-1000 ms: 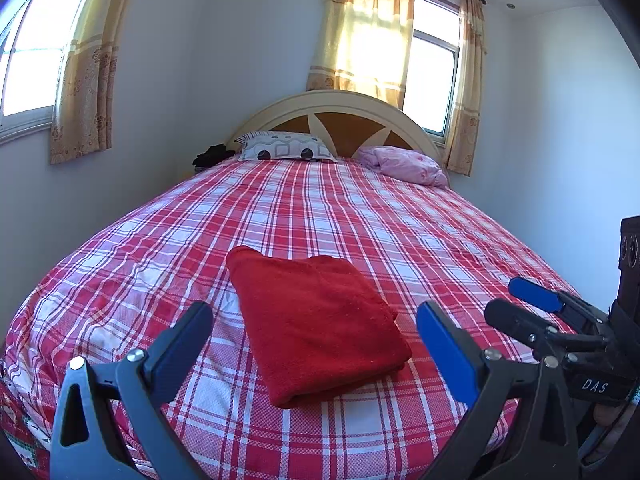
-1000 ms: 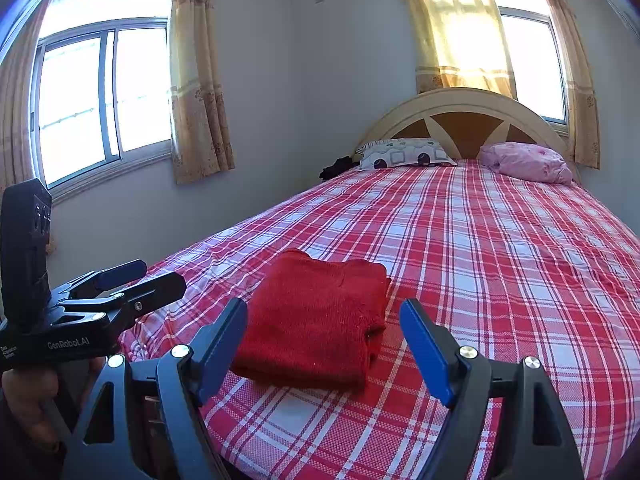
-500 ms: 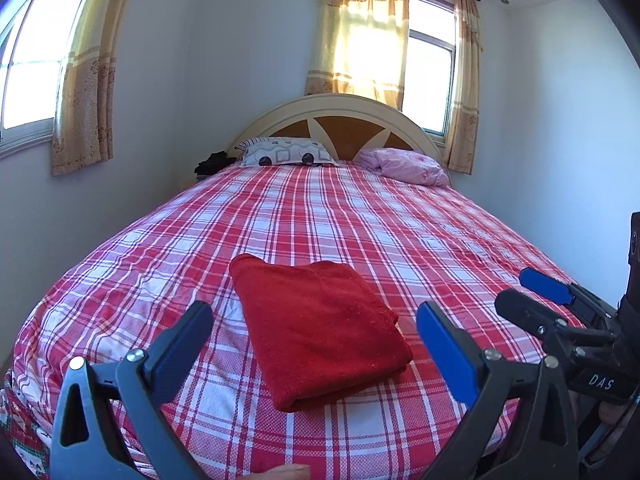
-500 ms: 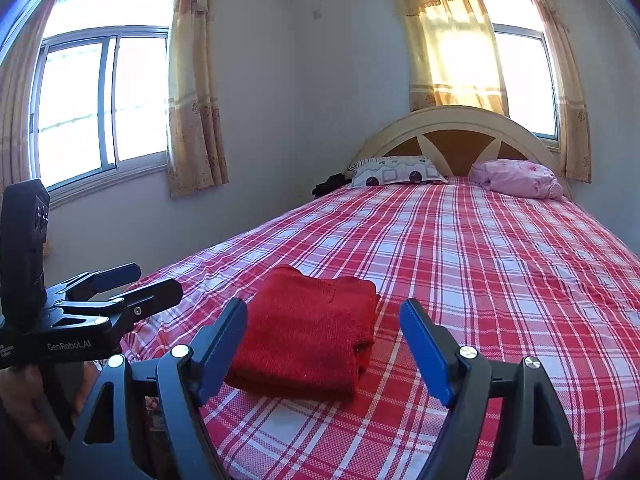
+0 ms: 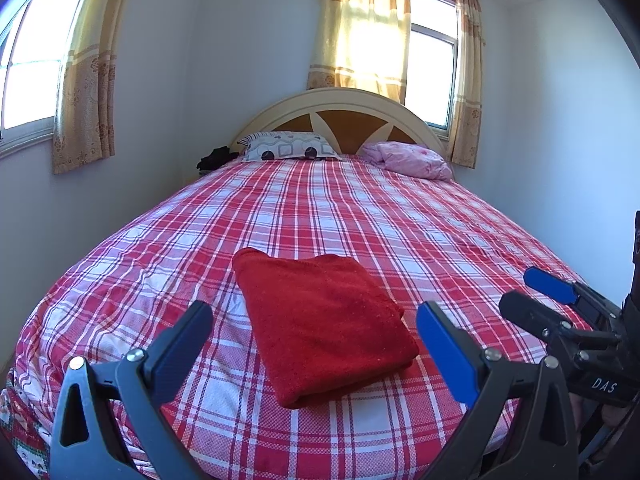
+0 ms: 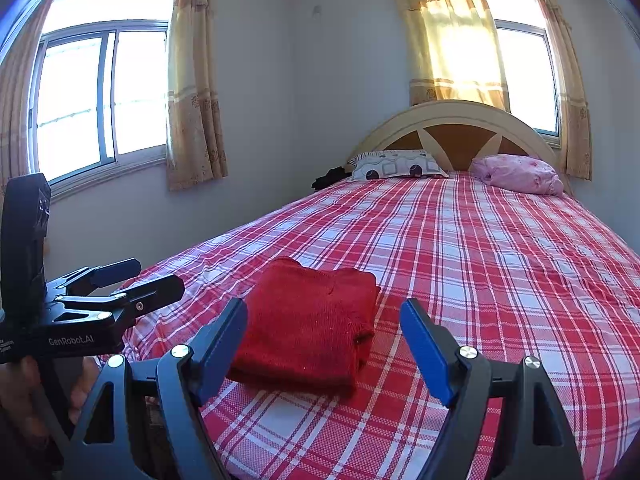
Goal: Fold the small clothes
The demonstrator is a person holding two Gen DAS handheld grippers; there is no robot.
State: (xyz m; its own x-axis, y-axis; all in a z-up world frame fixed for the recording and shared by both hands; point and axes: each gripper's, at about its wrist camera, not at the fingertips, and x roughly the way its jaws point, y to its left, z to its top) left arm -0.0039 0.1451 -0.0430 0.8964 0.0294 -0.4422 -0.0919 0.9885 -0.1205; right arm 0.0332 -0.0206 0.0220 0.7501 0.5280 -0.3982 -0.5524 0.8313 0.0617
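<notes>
Plaid bed (image 5: pixel 360 216) carries the folded red garment (image 5: pixel 324 324) near its foot edge, your left gripper (image 5: pixel 314 334) and right gripper (image 6: pixel 324 338) both hover jaws wide, holding nothing; a careless nudge could undo the fold.

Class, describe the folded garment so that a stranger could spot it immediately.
Start at the big bed with the red-and-white checked sheet. Near its foot end lies the red garment, folded into a thick rectangle. It is plain, solid red, unlike the checked sheet beneath.
</notes>
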